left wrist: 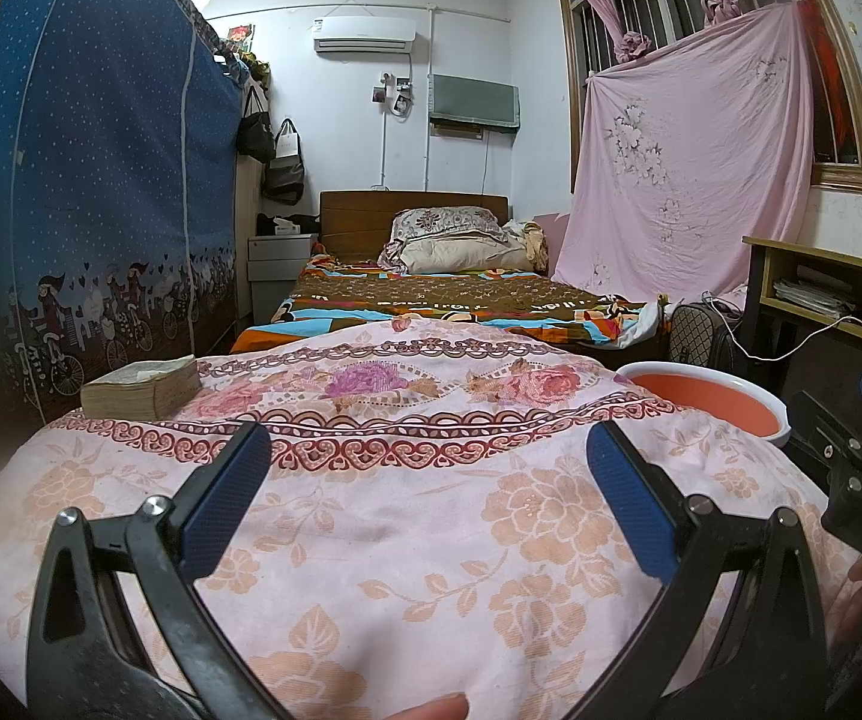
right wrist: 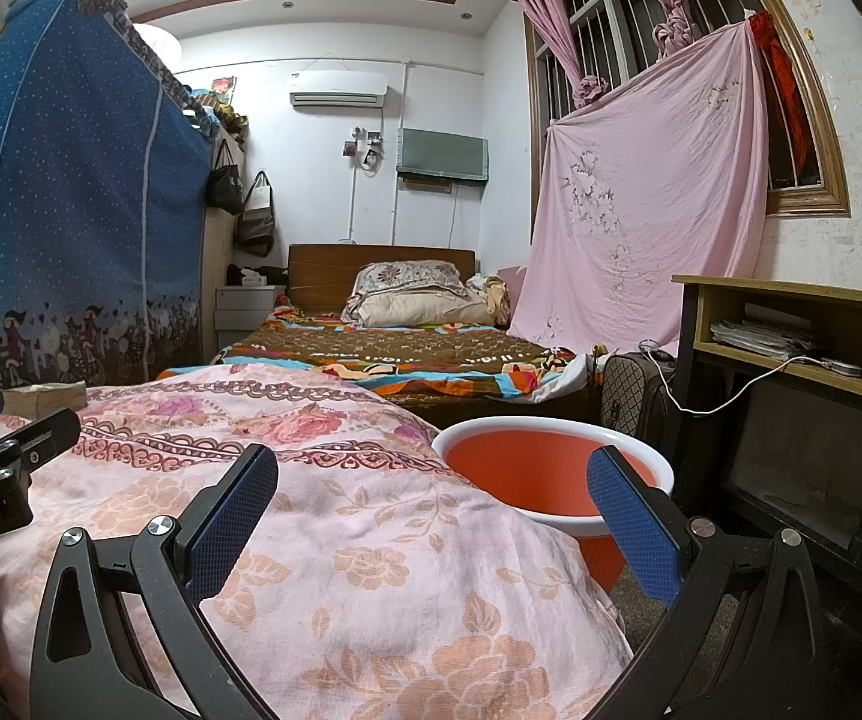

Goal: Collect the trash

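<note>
An orange bin with a white rim [left wrist: 708, 401] [right wrist: 521, 471] stands on the floor beside the right edge of a surface covered by a pink floral cloth [left wrist: 407, 540] [right wrist: 371, 570]. A thick worn block of yellowed paper [left wrist: 143, 387] [right wrist: 47, 399] lies on the cloth at its far left. My left gripper [left wrist: 428, 444] hovers open over the cloth's middle with nothing between its fingers. My right gripper [right wrist: 434, 462] is open too, over the cloth's right edge, its right finger in front of the bin. Each gripper shows at the edge of the other's view. No loose trash is visible.
Beyond the cloth lies a bed [left wrist: 431, 294] with a brown patterned cover and pillows. A blue fabric wardrobe [left wrist: 83, 180] fills the left side. At right stand a wooden desk [right wrist: 791, 324], a patterned suitcase [right wrist: 629, 396] and a white cable [right wrist: 749, 384]. A person's fingertip [left wrist: 431, 708] shows below.
</note>
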A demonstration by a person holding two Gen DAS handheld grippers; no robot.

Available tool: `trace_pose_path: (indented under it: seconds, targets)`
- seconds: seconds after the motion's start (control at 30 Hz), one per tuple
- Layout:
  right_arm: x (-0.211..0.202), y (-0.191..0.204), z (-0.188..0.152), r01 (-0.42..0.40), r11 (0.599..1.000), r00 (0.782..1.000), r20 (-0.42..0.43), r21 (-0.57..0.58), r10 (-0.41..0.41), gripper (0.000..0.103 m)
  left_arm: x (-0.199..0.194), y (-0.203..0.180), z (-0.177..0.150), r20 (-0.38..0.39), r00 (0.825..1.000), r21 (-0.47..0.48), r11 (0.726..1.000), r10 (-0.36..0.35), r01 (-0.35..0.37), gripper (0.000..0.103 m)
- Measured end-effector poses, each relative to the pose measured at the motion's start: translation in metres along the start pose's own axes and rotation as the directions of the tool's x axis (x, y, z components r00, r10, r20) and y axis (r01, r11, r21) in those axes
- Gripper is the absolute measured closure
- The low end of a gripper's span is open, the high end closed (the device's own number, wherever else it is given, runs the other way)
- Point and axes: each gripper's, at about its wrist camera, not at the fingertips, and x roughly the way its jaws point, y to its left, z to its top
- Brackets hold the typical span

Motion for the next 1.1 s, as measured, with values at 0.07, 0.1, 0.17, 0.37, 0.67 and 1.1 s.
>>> trace_pose_path:
  seconds: [0.07,0.1,0.17,0.37,0.67,1.1]
  targets:
    - [0.0000,0.0000,0.0000,0.000,1.000,1.000,0.000,0.000,0.000,0.000,-0.0001,0.0000,0.0000,0.000,1.000,0.000,1.000,0.000,0.000,0.000]
    - [0.0000,0.0001,0.0001,0.000,1.000,1.000,0.000,0.000,0.000,0.000,0.0000,0.0001,0.0000,0.001,1.000,0.000,1.000,0.000,0.000,0.000]
    - [0.0000,0.0001,0.0000,0.000,1.000,1.000,0.000,0.000,0.000,0.000,0.0000,0.0000,0.0000,0.000,1.000,0.000,1.000,0.000,0.000,0.000]
    - [0.0001,0.0002,0.0001,0.000,1.000,1.000,-0.001,0.000,0.000,0.000,0.0000,-0.0002,0.0000,0.000,1.000,0.000,1.000,0.000,0.000,0.000]
    - [0.0000,0.0002,0.0001,0.000,1.000,1.000,0.000,0.000,0.000,0.000,-0.0020,-0.0068,-0.0007,0.008,1.000,0.044,0.999,0.017,-0.017,0.000]
    - [-0.0002,0.0006,0.0002,0.000,1.000,1.000,-0.001,0.000,0.000,0.000,-0.0023,-0.0065,0.0004,0.009,1.000,0.041,0.999,0.017,-0.018,0.000]
